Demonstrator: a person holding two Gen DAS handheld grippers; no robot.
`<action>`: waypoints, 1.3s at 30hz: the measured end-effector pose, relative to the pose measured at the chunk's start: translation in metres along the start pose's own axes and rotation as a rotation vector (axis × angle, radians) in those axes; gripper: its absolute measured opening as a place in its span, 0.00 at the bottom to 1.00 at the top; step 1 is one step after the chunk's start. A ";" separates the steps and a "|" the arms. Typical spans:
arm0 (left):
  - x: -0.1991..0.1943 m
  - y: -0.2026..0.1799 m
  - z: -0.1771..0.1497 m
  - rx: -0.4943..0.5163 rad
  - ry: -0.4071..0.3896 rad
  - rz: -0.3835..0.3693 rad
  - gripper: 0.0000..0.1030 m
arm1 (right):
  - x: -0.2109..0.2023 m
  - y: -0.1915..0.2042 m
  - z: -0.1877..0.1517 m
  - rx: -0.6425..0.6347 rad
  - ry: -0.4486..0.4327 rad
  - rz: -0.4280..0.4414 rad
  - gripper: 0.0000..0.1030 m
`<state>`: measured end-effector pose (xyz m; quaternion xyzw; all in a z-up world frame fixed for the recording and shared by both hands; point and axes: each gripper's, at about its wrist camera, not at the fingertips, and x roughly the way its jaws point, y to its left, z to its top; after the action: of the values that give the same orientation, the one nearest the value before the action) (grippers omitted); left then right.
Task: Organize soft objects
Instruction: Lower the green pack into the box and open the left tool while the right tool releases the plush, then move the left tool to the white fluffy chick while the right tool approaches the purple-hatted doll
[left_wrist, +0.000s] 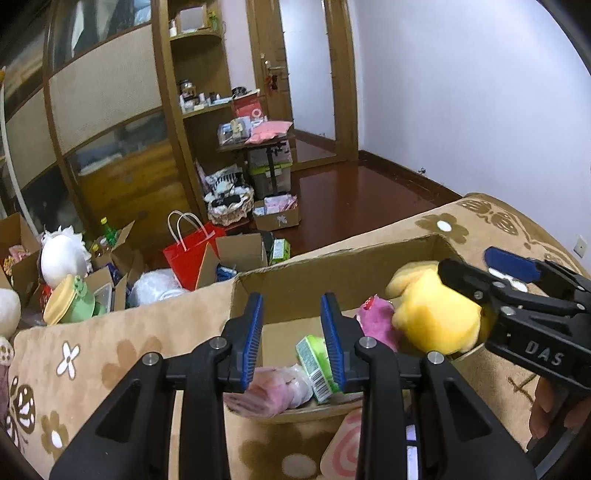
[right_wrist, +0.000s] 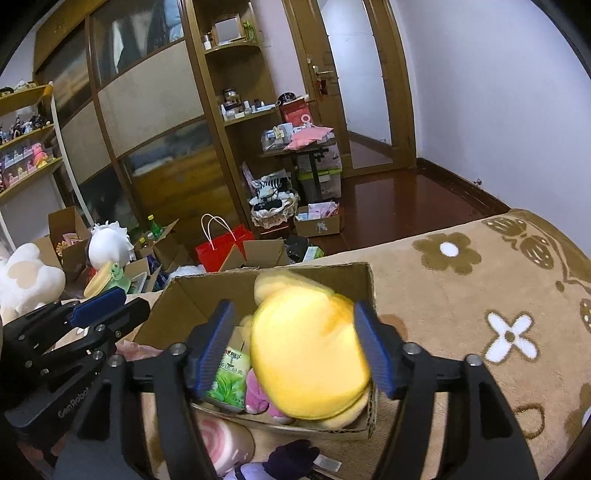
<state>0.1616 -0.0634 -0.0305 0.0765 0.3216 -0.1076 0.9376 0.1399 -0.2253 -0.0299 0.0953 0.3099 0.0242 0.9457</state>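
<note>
Blue pads of the right gripper (right_wrist: 295, 343) stand spread on either side of the yellow plush toy (right_wrist: 310, 354), which is blurred, fills most of the gap and hangs over the cardboard box (right_wrist: 184, 295); whether the pads still touch it I cannot tell. Beside it, the left gripper (left_wrist: 291, 339) hovers empty over the same box on the flowered blanket (right_wrist: 480, 295), its jaws apart only narrowly.
</note>
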 end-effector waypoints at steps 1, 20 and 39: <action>-0.001 0.001 0.000 -0.007 0.007 -0.003 0.30 | -0.002 0.000 0.000 0.002 -0.005 -0.003 0.81; -0.063 0.017 -0.014 -0.029 -0.018 0.051 0.84 | -0.064 0.005 0.004 0.022 -0.041 0.006 1.00; -0.080 0.018 -0.051 -0.052 0.096 -0.001 0.97 | -0.083 0.009 -0.035 -0.038 0.090 -0.045 1.00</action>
<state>0.0747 -0.0226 -0.0193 0.0573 0.3689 -0.0958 0.9227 0.0523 -0.2197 -0.0071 0.0693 0.3537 0.0132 0.9327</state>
